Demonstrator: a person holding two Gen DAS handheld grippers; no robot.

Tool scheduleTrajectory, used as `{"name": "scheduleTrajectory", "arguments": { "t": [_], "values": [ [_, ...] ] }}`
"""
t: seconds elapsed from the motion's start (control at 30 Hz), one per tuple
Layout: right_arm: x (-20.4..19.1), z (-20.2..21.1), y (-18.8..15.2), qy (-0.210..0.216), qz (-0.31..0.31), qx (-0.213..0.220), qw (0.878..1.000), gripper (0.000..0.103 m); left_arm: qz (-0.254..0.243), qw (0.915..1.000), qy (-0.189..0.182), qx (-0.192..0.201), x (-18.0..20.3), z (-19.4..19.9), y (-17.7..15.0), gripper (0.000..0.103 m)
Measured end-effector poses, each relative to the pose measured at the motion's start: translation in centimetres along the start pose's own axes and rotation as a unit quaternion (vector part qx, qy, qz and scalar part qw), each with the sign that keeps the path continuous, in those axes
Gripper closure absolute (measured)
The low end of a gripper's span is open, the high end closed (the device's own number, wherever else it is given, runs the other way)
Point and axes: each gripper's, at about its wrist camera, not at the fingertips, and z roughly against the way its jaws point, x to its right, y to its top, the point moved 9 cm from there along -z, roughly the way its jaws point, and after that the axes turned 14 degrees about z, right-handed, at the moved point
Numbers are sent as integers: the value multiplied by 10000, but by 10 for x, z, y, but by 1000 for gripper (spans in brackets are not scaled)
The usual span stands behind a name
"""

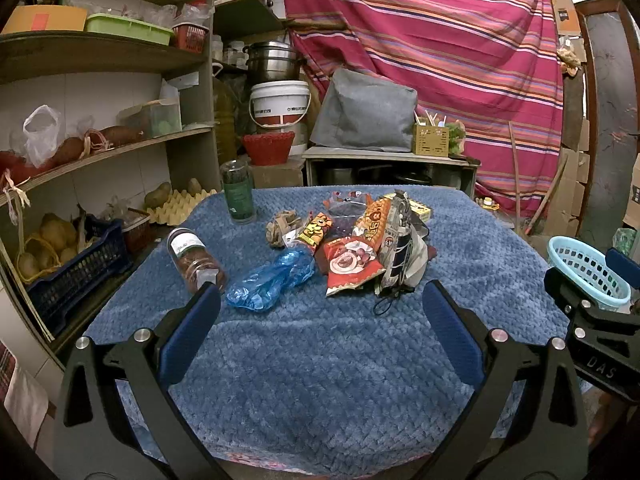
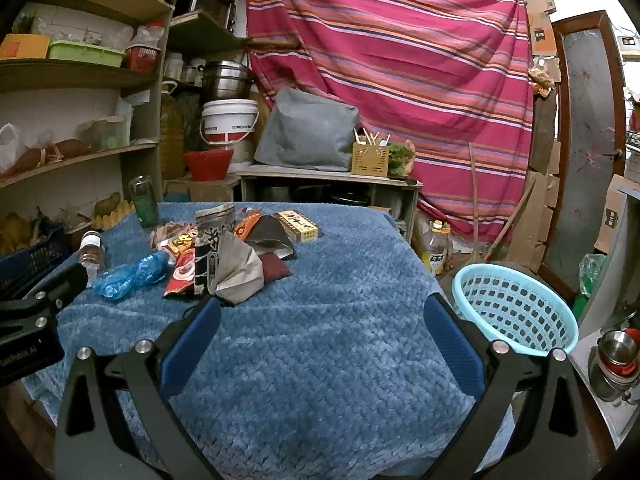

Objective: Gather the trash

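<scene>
- Both grippers are spread wide and holding nothing: left gripper [image 1: 322,306], right gripper [image 2: 323,320].
- The trash pile [image 1: 352,240] sits mid-frame, just above the left gripper in its view.
- The crumpled blue bag [image 1: 272,278] lies closest, long axis slanting lower left to upper right.
- The light-blue basket [image 2: 516,306] is at lower right in the right view, seemingly off the table [image 2: 340,340] edge, so I'd say the right hand is nearer to it.
</scene>
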Motion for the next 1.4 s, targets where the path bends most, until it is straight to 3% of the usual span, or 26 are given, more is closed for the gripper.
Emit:
{"name": "scheduleTrajectory", "arguments": {
  "t": [1.4],
  "values": [
    [1, -5, -6, 31, -26, -21, 10000, 4, 31, 10000, -2, -51, -6, -3, 1, 5]
  ]
}}
